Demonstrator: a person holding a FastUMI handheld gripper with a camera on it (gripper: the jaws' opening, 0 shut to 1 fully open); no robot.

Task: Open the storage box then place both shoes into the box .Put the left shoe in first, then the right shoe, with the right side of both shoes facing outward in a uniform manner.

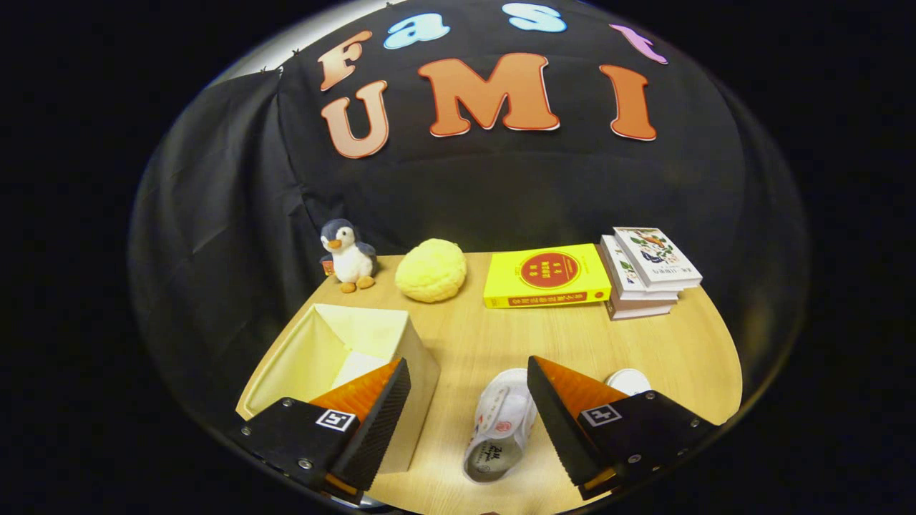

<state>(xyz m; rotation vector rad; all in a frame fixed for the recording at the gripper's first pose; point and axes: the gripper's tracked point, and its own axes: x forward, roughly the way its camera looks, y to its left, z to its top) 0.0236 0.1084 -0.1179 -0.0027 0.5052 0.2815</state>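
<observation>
a wooden table [644, 357] in a black-draped booth. the gripper [469, 422] hangs wide, holding nothing. the box [336, 357] sits open by one finger; a shoe [501, 422] lies between the fingers, another [628, 380] beyond. best to lower squarely and close on the shoe's sides

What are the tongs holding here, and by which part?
Nothing. The tongs stand open; the small white fabric shoe lies untouched between the fingers on the table.

The storage box [336, 350] is cream inside and out. The shoe [501, 422] is white with red printed marks. The table [673, 343] is pale wood grain. A penguin toy [348, 254] is dark blue-grey and white with orange beak and feet.
</observation>
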